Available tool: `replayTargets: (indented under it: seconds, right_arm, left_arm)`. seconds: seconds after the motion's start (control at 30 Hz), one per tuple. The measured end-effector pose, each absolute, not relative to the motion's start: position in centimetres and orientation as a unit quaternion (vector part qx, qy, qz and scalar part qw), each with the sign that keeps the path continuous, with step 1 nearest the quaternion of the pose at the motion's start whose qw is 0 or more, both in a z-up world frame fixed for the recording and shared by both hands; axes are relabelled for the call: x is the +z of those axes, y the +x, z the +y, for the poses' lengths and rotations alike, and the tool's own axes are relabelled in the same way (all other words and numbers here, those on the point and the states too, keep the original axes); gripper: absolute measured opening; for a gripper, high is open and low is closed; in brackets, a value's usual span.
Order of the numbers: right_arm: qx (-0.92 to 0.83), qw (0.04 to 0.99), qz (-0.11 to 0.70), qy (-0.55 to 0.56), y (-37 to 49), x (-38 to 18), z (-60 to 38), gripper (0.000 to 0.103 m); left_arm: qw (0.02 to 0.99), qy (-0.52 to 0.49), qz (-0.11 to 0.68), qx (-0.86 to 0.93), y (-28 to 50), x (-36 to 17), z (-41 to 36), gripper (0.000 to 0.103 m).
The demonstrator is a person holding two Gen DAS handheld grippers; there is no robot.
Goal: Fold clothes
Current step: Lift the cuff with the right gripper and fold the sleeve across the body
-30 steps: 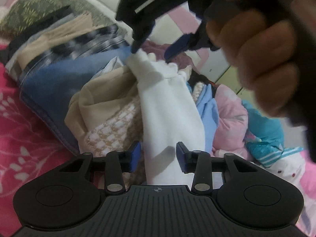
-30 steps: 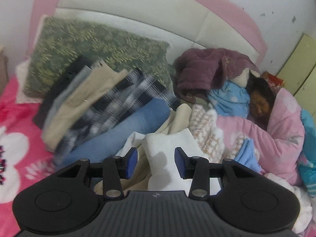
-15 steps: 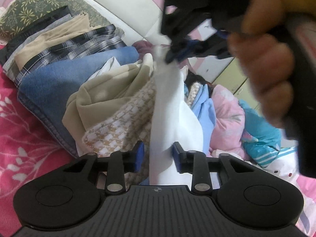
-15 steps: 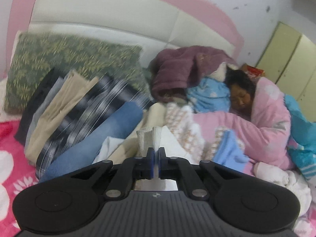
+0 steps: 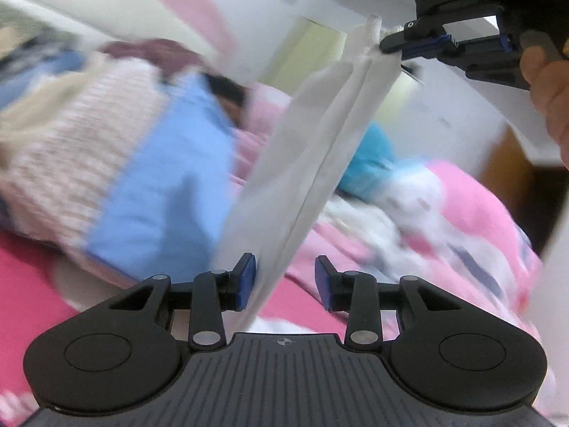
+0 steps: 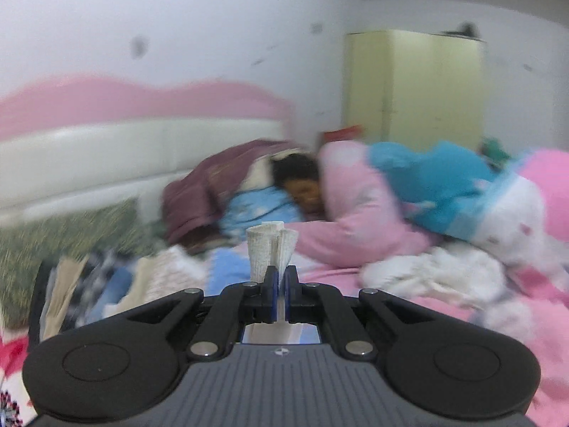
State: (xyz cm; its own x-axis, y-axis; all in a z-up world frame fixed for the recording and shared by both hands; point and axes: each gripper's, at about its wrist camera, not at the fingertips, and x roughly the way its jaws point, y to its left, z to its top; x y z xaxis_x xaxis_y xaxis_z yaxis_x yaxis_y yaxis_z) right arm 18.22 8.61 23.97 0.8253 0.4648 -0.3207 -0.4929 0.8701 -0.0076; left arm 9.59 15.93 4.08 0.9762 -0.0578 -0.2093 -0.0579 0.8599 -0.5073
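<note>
Lifted white garment (image 5: 306, 149) clear of pile, my right gripper (image 6: 281, 286) clamped on its ribbed edge; left gripper (image 5: 285, 281) spread apart around hanging cloth.

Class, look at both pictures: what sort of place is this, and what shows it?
Most likely a bedroom: a padded white headboard against the wall, a pale wardrobe in the corner, and a pink quilt over a bed strewn with clothes.

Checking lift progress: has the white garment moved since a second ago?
Yes. The white garment, pinched by the right hand-held gripper, has risen off the clothes pile.
</note>
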Motion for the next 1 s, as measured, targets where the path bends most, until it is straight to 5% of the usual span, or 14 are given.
replayTargets:
  seconds: [0.23, 0.47, 0.67, 1.0]
  right_arm:
    - [0.171, 0.971, 0.162, 0.043, 17.4, 21.5, -8.3, 0.002]
    - [0.092, 0.950, 0.236, 0.180, 14.8, 8.9, -23.4, 0.002]
    - [0.032, 0.906, 0.299, 0.298, 12.3, -2.7, -34.8, 0.002]
    - [0.047, 0.869, 0.284, 0.402, 10.2, -5.5, -39.8, 0.006]
  left_arm:
    - [0.938, -0.239, 0.218, -0.128, 11.0, 1.2, 9.6, 0.036]
    - [0.902, -0.186, 0.352, -0.165, 11.5, -3.9, 7.2, 0.036]
    - [0.913, -0.172, 0.335, -0.156, 10.4, -4.6, 6.7, 0.036]
    - [0.918, -0.171, 0.323, -0.153, 10.0, -4.6, 6.6, 0.036]
